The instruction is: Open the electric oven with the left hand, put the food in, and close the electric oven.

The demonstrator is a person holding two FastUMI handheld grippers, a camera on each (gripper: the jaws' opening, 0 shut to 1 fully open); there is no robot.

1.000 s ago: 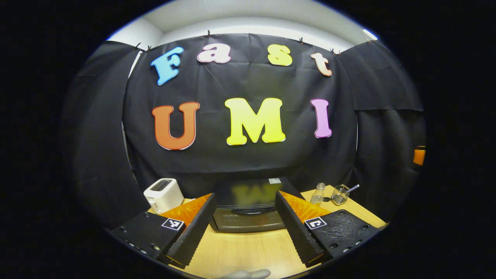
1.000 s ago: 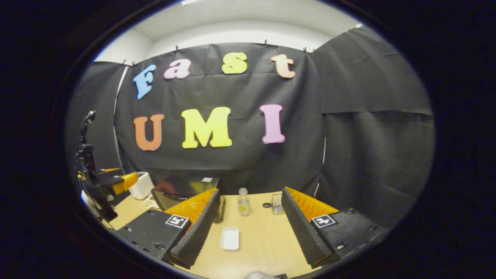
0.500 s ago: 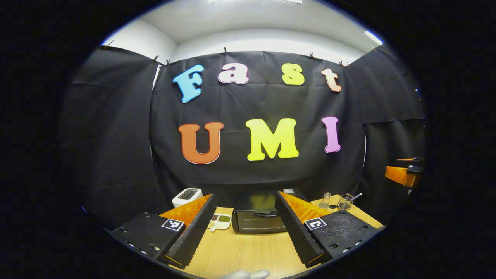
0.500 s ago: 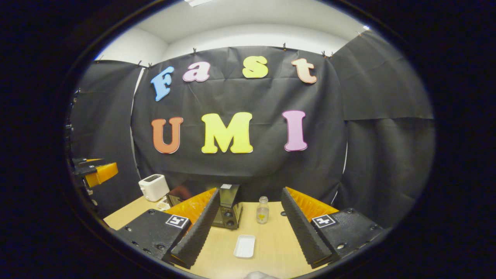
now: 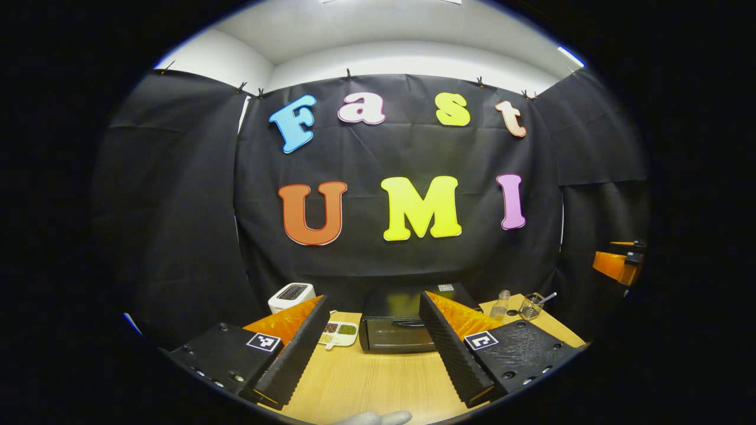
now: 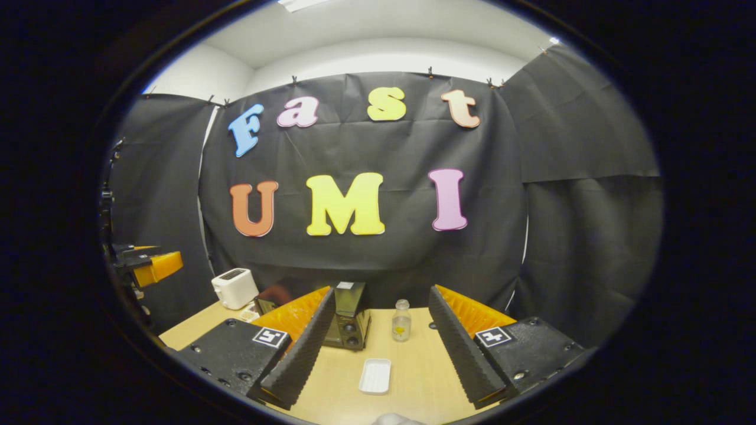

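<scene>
Nothing of the task looks done yet: the oven sits at the far side of the table with its door closed. The left gripper and right gripper hover well short of it, fingers apart and empty. A white tray lies near; whether it holds food is hard to tell.

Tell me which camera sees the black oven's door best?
The left gripper view. There the oven faces the camera, so its shut door and handle show between the left gripper's open fingers. The right gripper view catches the oven from its side with the knobs, and a finger hides much of it.
</scene>
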